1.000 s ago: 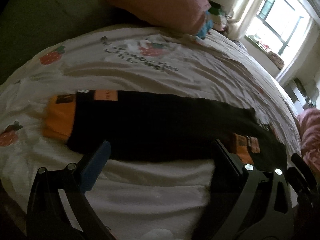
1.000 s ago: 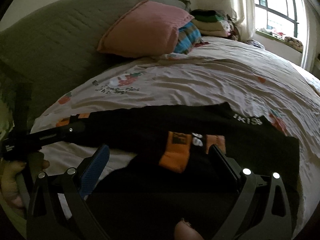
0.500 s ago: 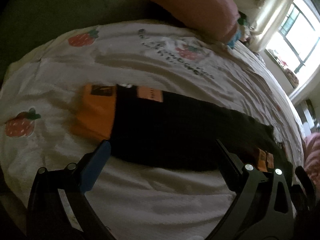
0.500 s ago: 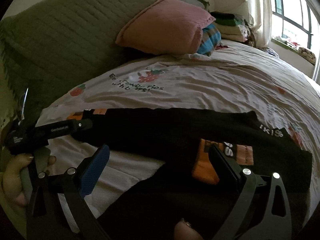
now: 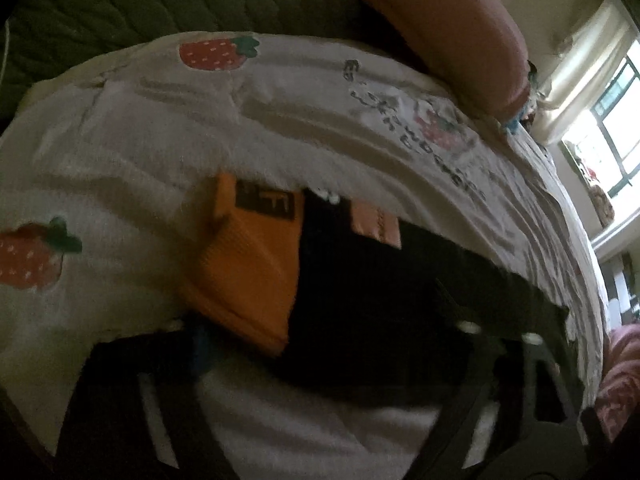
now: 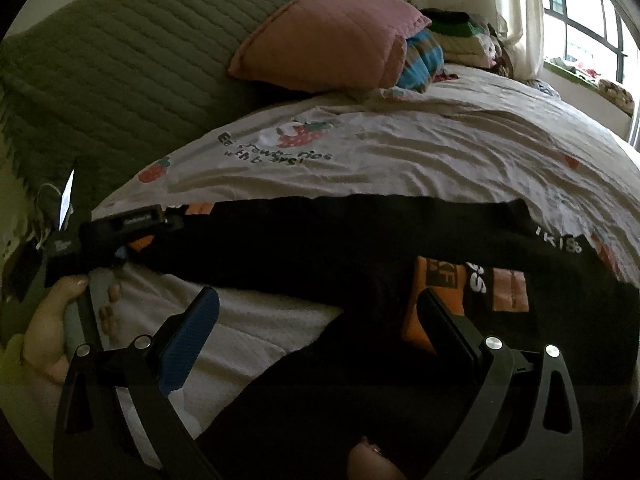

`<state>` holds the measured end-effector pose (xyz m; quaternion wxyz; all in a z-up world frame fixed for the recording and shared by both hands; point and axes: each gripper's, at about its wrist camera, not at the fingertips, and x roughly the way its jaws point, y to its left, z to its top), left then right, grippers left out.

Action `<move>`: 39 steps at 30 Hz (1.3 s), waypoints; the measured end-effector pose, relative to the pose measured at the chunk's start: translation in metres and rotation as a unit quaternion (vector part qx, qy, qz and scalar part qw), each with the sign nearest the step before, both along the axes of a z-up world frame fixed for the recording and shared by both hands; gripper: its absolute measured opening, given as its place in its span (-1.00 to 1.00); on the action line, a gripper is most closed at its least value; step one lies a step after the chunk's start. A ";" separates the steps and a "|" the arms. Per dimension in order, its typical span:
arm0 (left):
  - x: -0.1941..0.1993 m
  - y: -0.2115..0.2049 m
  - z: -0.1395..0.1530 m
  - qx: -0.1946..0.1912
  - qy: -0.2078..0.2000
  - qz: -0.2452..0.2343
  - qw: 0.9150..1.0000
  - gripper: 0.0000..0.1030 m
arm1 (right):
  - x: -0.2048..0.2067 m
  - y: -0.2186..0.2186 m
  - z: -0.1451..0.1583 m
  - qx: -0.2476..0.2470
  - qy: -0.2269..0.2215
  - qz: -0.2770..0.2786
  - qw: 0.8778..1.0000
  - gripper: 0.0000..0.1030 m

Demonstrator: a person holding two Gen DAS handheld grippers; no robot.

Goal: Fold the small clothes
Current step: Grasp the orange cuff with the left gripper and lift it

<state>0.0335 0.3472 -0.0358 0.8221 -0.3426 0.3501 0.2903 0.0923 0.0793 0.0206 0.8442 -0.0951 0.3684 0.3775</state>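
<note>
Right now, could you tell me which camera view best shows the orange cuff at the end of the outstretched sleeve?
The left wrist view: the orange cuff fills the centre, ribbing and dark label visible, though slightly blurred. In the right wrist view only a sliver of it peeks out beside the left claw.

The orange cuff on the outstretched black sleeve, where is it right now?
In the left wrist view the orange cuff lies left of centre on the strawberry sheet, capping the black sleeve, just ahead of the left gripper.
</note>
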 end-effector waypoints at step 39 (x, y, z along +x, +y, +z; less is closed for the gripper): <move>0.036 -0.158 0.145 0.113 -0.151 -0.191 0.963 -0.92 | 0.030 -0.182 0.028 0.099 0.020 -0.157 0.982 0.91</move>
